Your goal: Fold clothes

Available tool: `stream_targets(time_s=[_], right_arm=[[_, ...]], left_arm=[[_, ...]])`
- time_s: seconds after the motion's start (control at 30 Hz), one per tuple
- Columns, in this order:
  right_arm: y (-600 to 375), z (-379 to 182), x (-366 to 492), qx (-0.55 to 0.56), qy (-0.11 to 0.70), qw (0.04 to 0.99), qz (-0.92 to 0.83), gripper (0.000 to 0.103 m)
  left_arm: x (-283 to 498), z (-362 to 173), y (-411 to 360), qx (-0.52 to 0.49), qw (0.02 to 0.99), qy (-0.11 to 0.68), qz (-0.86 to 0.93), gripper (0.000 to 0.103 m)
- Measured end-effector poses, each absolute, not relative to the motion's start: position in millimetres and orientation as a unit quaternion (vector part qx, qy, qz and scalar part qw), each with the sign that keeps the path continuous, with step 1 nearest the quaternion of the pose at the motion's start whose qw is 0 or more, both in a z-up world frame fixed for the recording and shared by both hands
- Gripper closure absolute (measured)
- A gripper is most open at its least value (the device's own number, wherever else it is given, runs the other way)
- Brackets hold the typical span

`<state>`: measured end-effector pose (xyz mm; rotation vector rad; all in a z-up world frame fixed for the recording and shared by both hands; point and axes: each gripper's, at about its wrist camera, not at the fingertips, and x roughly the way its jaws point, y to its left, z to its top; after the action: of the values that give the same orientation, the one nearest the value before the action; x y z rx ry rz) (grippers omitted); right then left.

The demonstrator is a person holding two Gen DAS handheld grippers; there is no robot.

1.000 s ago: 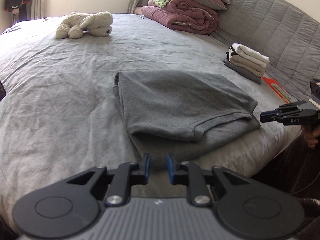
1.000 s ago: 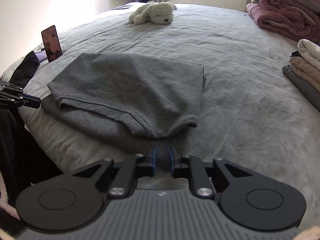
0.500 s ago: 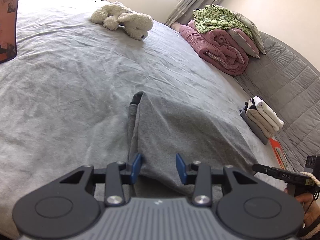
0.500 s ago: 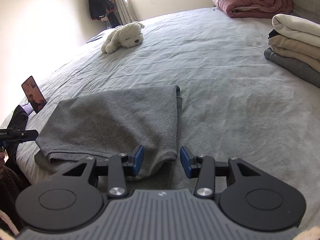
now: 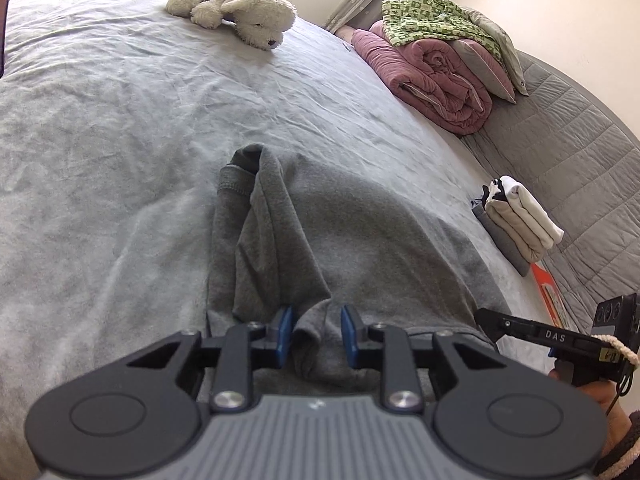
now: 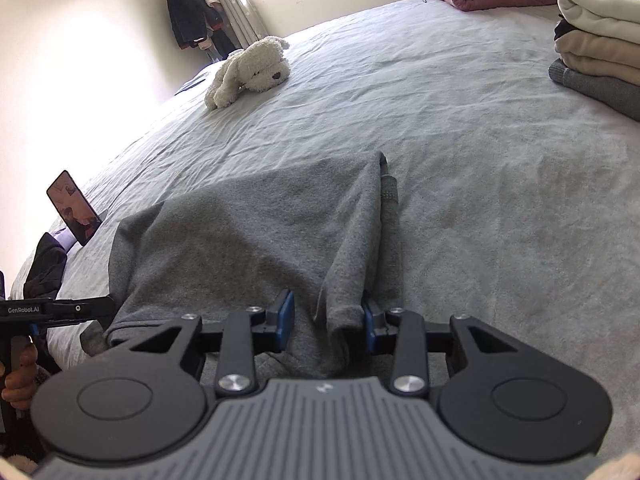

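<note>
A folded dark grey shirt lies on the grey bed sheet; it also shows in the right wrist view. My left gripper is open at the shirt's near left corner, and a fold of grey cloth stands between its blue pads. My right gripper is open at the near right corner, with a cloth fold touching its right pad. Each gripper shows from the side in the other's view: the right gripper and the left gripper.
A white plush dog lies far up the bed. Rolled pink bedding with a green cloth sits at the back right. A stack of folded clothes lies to the right. A phone stands at the bed's left edge.
Both grippers moved from the shirt's near edge to its corners and opened. The corner cloth has bunched up between the pads.
</note>
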<state>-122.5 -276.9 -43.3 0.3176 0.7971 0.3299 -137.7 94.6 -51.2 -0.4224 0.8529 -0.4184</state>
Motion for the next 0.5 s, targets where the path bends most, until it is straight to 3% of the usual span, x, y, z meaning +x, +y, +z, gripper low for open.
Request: stream_targets(time_s=[0.1,0.13,0.17,0.5], right_arm=[[-276,-45,-124,0.161,0.381,0.897,0.158,0.066],[-275,-45,-125,0.162,0.38,0.897,0.155,0.079],[-276,-44,-125,0.171,0.38,0.896,0.154,0.087],[-310,-11,-131,0.382,0.331,0.841,0.191,0.09]], left_arm=[[-140,-51,92,-0.192,0.874,0.401,-0.196,0.079],[-140,-51,93,-0.193,0.875,0.399,-0.193,0.092],[-141,-51,93,-0.194,0.877,0.397,-0.19,0.096],[-139,-41,156,-0.439,0.786,0.37,-0.23,0.098]])
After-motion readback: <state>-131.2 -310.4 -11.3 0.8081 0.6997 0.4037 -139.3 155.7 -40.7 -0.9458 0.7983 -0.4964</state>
